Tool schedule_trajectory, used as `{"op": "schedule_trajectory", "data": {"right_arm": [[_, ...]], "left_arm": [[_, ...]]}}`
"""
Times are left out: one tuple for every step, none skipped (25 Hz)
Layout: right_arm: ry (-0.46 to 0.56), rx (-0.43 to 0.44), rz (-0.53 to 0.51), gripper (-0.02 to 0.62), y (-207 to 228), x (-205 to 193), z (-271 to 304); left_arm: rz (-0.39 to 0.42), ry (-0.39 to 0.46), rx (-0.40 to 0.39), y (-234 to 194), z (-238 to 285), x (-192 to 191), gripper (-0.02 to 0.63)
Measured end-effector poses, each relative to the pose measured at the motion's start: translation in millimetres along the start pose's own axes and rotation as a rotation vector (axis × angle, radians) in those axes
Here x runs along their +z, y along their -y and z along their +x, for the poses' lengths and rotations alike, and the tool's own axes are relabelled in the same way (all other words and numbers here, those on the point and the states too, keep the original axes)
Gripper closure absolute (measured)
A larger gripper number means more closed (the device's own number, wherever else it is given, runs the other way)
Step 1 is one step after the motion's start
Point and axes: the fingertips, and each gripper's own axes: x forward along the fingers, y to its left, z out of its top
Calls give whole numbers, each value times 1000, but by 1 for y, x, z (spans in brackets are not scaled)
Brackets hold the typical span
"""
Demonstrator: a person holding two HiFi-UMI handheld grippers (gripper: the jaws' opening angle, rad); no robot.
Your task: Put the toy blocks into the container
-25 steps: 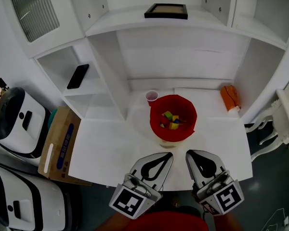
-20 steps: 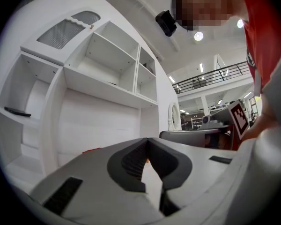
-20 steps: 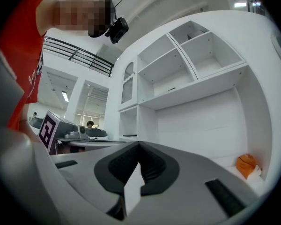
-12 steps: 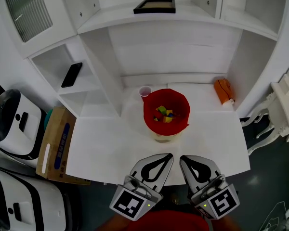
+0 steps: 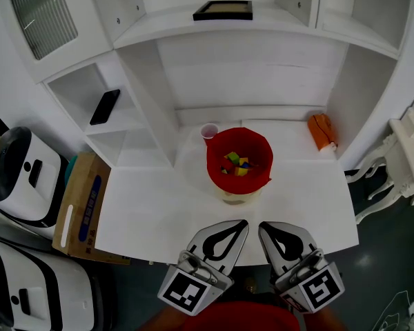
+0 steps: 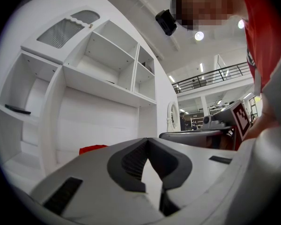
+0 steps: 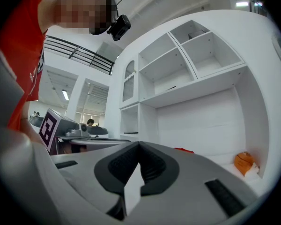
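Left tongs (image 5: 243,223) and right tongs (image 5: 263,226) hang pressed together, empty, at the white counter's (image 5: 159,212) near edge. Coloured toy blocks (image 5: 236,164) lie inside the round red container (image 5: 215,150); none shows outside, so the task looks finished. A small pink cup (image 5: 208,131) stands just behind it. The left gripper view shows closed tips with the container (image 6: 92,149) beyond. The right gripper view shows the same, with an orange packet (image 7: 245,163) far right.

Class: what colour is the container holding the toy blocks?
Red container; it shows best in the head view.
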Motion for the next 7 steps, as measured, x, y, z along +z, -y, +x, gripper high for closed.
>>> {"op": "schedule_trajectory", "data": {"right_arm": [[1, 1, 1, 591, 0, 0, 0], [2, 2, 2, 591, 1, 0, 0], [3, 2, 2, 591, 1, 0, 1], [3, 2, 2, 591, 2, 1, 1], [4, 2, 3, 591, 3, 1, 1], [5, 2, 3, 591, 3, 2, 1], [5, 2, 4, 591, 4, 2, 0]], "left_arm": [[0, 0, 1, 0, 0, 0, 594], [1, 1, 1, 0, 0, 0, 594], [2, 2, 1, 0, 1, 1, 594], [4, 3, 1, -1, 1, 1, 594], [6, 3, 1, -1, 1, 1, 594], [8, 3, 0, 0, 2, 1, 594], [10, 4, -1, 0, 2, 2, 594]]}}
